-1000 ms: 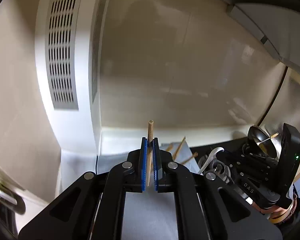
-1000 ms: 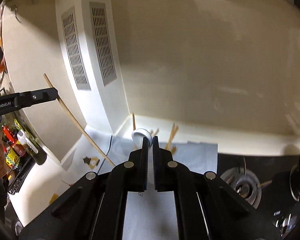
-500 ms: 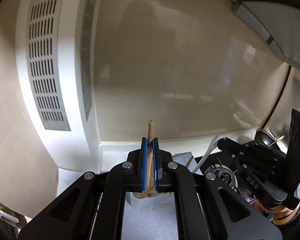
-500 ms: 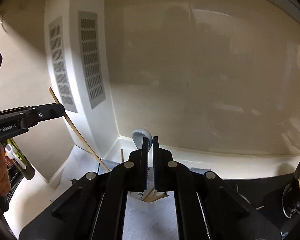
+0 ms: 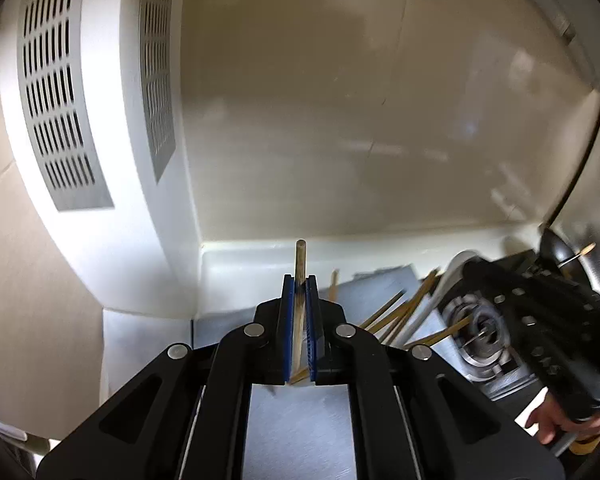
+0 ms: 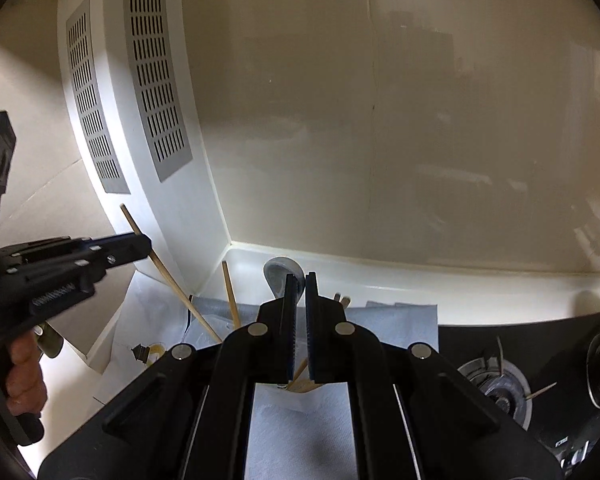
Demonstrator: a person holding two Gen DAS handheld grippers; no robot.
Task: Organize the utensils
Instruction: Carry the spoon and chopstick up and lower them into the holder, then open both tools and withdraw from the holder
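My left gripper [image 5: 299,280] is shut on a wooden chopstick [image 5: 300,264] that stands up between its blue pads; it also shows in the right wrist view [image 6: 168,276], slanting down from the left gripper [image 6: 140,246]. My right gripper [image 6: 299,278] is shut on a white spoon [image 6: 278,274], whose bowl rises just past the pads. In the left wrist view the right gripper [image 5: 472,270] holds the spoon [image 5: 446,280] over several chopsticks [image 5: 396,312]. More chopsticks [image 6: 230,296] stand below the right gripper; what holds them is hidden.
A grey cloth [image 6: 400,316] covers the white counter [image 6: 460,292]. A gas burner [image 6: 496,388] on a black hob lies at the right. A white vented panel [image 5: 60,120] stands at the left, with a glossy wall behind.
Both grippers have tilted downward, so more of the counter and chopsticks shows. The right gripper with the spoon has come closer over the chopsticks.
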